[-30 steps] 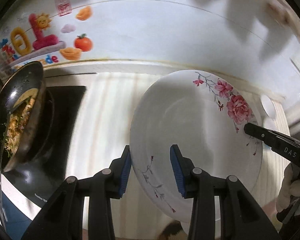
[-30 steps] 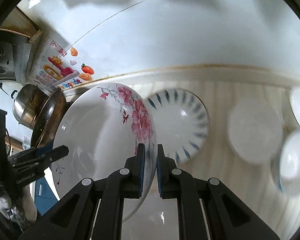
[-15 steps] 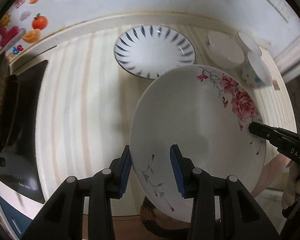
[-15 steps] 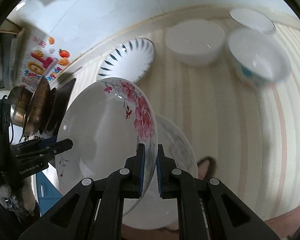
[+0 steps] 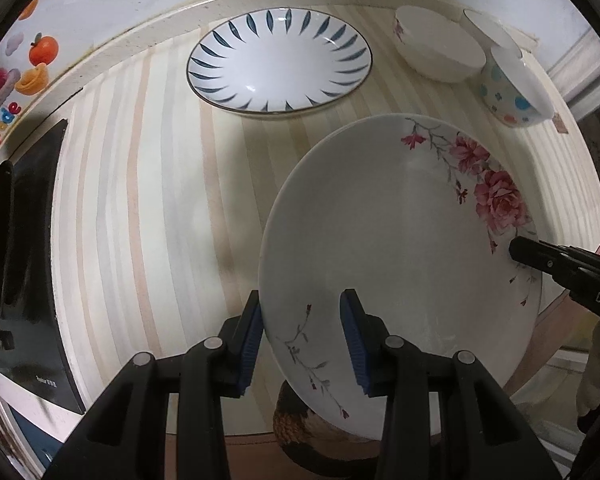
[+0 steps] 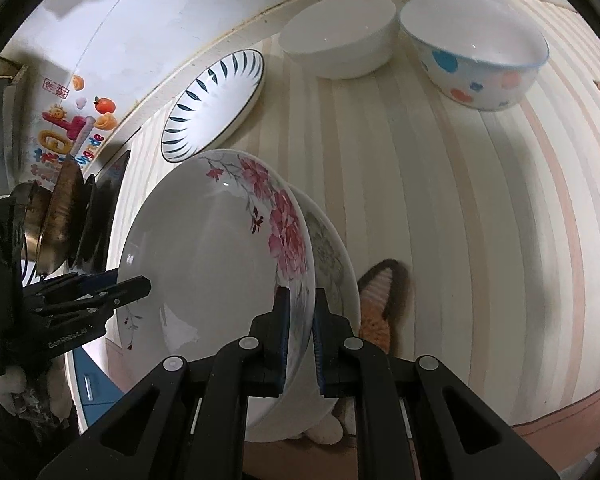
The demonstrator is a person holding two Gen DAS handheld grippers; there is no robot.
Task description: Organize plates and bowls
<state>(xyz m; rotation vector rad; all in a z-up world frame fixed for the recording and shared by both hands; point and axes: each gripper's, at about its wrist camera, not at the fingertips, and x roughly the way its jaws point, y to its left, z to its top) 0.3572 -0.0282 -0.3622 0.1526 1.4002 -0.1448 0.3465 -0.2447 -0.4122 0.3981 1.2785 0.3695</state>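
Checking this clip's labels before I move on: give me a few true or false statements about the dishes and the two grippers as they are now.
1. Both grippers grip the floral plate at its rim. True: the left gripper and the right gripper pinch opposite edges.
2. The blue-striped plate is stacked under the floral plate. False: it lies by itself near the wall.
3. A second plate lies beneath the floral plate. True, in the right wrist view.
4. The polka-dot bowl is upside down. False: it stands upright, opening upward.
5. The white bowl stands beside the polka-dot bowl. True.
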